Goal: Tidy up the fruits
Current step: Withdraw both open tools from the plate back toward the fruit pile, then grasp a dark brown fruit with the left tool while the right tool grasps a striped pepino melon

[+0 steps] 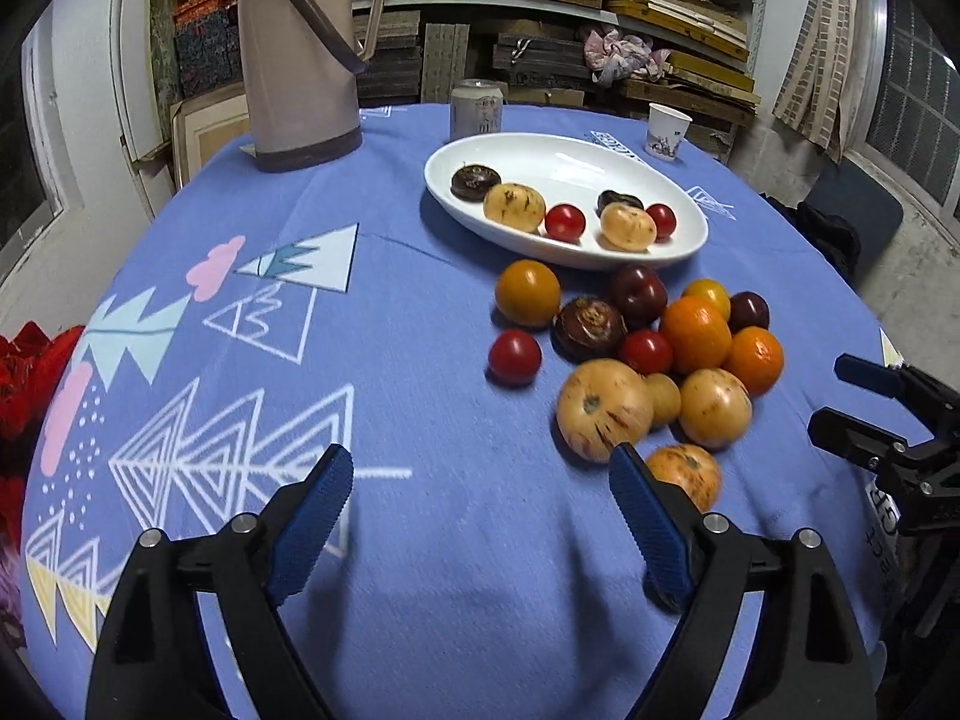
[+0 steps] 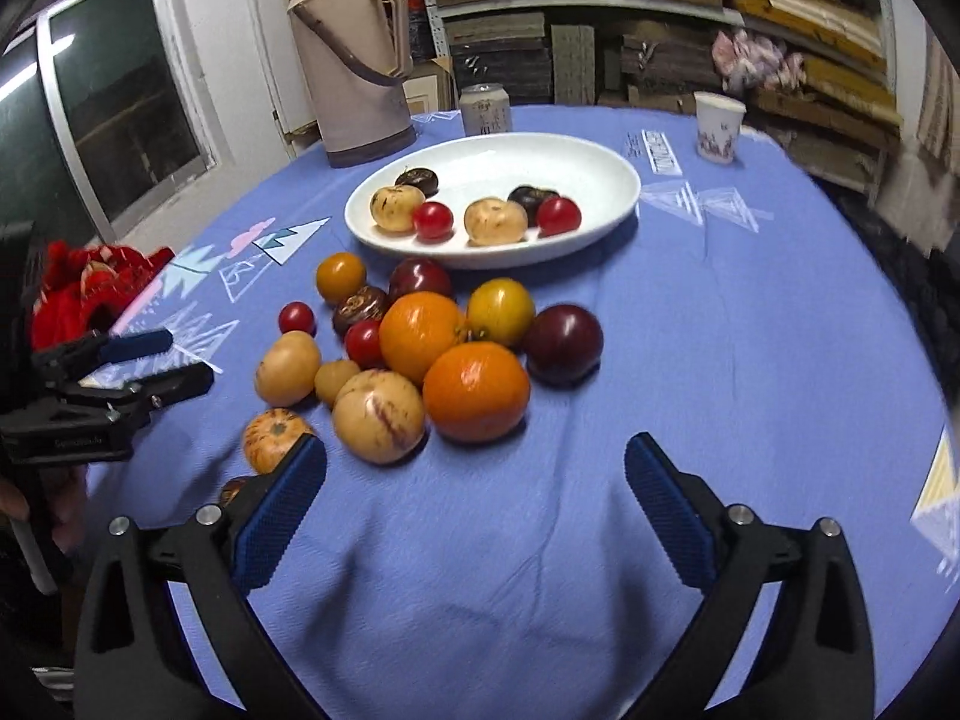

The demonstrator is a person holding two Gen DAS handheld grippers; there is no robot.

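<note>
Both my grippers wide open and empty; the fruit pile point(image 2: 414, 354) sits centre-frame just beyond the right gripper point(image 2: 474, 468), right of the left gripper point(image 1: 480, 480).

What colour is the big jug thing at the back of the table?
The thermos jug is beige with a brown handle and base, clearest in the left wrist view.
</note>
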